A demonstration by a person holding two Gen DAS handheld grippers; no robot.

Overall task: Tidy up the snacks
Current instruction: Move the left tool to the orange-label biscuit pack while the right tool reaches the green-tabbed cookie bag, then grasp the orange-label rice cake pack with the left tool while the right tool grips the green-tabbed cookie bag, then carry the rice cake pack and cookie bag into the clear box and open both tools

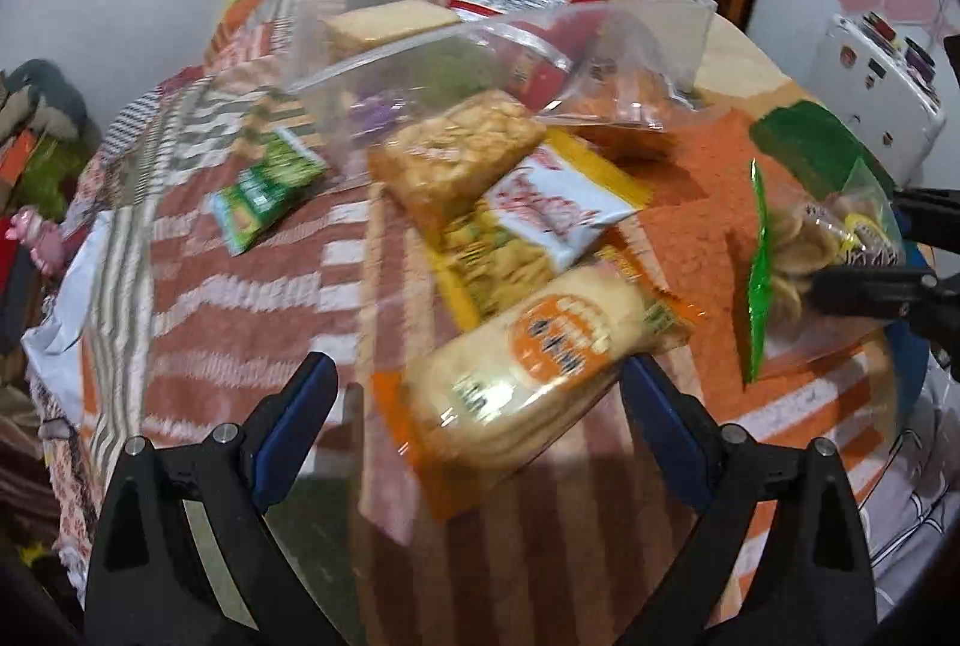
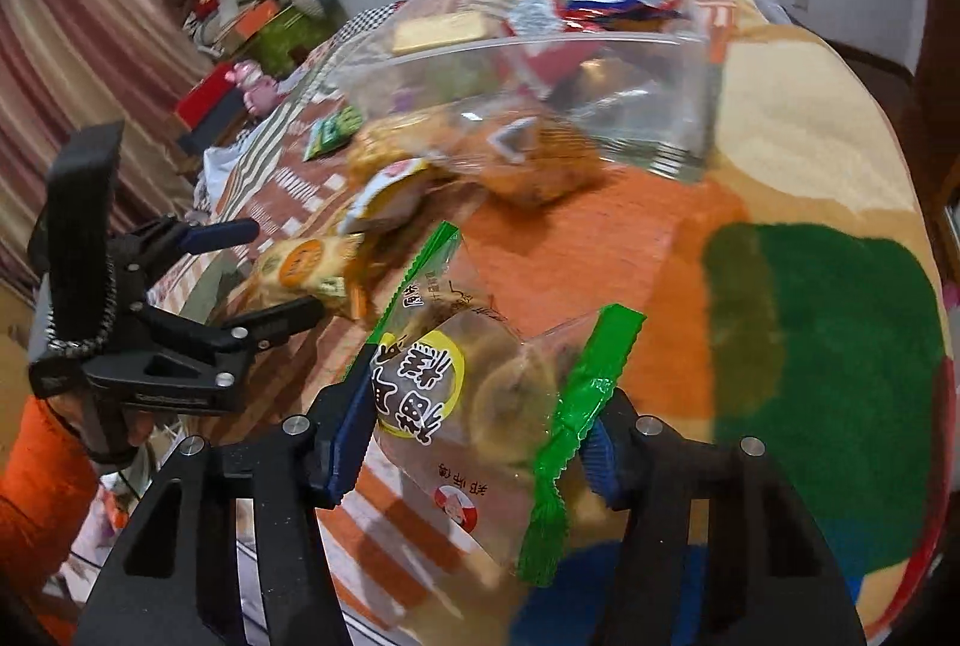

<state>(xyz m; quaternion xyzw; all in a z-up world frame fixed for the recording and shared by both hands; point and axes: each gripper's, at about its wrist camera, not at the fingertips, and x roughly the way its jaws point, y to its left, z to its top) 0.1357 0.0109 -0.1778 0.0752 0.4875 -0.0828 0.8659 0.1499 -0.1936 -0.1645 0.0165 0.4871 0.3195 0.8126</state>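
Note:
Several snack packs lie in a pile on a patterned cloth. My left gripper (image 1: 480, 382) is wide open, its fingers on either side of an orange pack of round crackers (image 1: 528, 364), which also shows in the right wrist view (image 2: 306, 268). My right gripper (image 2: 474, 436) is shut on a clear bag of cookies with green edges (image 2: 480, 394), held above the cloth; the bag shows at the right of the left wrist view (image 1: 810, 250). A clear plastic bin (image 1: 540, 3) at the back holds several packs.
A green packet (image 1: 264, 184) lies alone left of the pile. A peanut-brittle pack (image 1: 456, 147) and a white packet (image 1: 558, 208) lie on a yellow pack. A clear bag of snacks (image 1: 624, 93) leans at the bin. Clutter stands beyond the left edge.

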